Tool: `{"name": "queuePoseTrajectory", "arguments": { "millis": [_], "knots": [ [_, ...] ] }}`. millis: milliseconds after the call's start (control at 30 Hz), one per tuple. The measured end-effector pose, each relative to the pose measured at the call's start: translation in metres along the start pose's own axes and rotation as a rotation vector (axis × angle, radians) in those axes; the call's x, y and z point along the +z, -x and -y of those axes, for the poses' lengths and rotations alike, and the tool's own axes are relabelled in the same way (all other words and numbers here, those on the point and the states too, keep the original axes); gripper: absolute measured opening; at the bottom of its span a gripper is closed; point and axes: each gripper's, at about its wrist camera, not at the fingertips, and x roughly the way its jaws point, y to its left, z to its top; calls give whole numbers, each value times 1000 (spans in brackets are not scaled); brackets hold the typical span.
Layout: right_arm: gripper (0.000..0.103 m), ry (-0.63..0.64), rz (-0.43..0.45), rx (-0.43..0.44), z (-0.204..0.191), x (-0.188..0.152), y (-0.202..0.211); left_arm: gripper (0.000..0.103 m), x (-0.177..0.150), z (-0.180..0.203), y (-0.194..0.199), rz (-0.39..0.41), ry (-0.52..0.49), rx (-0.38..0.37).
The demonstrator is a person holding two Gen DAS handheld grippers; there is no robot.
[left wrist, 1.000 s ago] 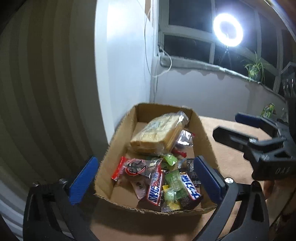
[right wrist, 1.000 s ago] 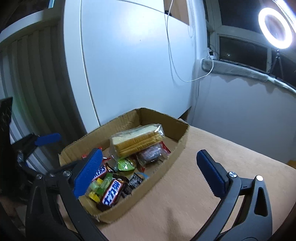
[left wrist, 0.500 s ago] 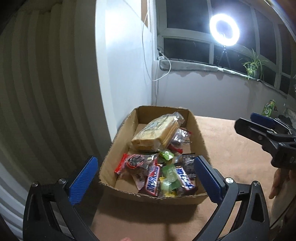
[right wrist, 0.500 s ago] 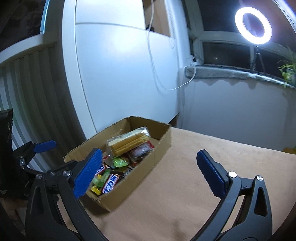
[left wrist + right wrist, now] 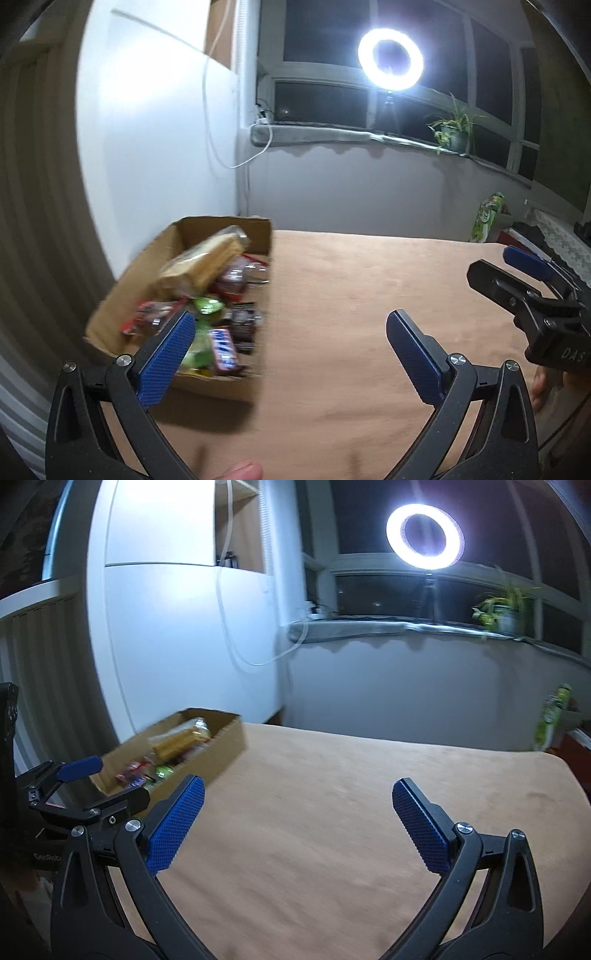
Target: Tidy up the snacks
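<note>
1. Snacks [image 5: 207, 306] sit piled in an open cardboard box [image 5: 236, 376] at the left side of the tan table [image 5: 351, 295], close to the white wall — a bagged sandwich loaf [image 5: 207, 262] lies on top toward the back, with candy bars and small green and red packets at the front.
2. Left gripper [image 5: 291, 350] hovers above the table just beside the box's near right corner; its blue pads are spread wide with nothing between them.
3. Right gripper [image 5: 299, 827] hangs over the bare middle of the table, well apart from the box, jaws likewise wide and empty.
4. In the right wrist view the box [image 5: 221, 753] shows at the far left, with the left gripper's blue pad in front of it.
5. Progress, as a judgement: every snack in view is inside the box and none lies loose on the table, so gathering looks done — or the sorting out of the box has not yet begun; the frames cannot settle which.
6. A green packet [image 5: 487, 218] stands beyond the table's far right edge; whether it belongs to the task is unclear.
7. Both views are motion-blurred, so wrapper labels are hard to read.
</note>
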Motion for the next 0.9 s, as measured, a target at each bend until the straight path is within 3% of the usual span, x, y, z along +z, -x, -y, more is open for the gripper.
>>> {"name": "queuePoseTrajectory", "arguments": {
  "millis": [467, 900],
  "knots": [
    [103, -69, 35, -60, 49, -23, 44, 103, -12, 54, 9, -12, -27, -81],
    [103, -76, 38, -73, 55, -30, 53, 103, -22, 74, 15, -24, -67, -36]
  ]
}}
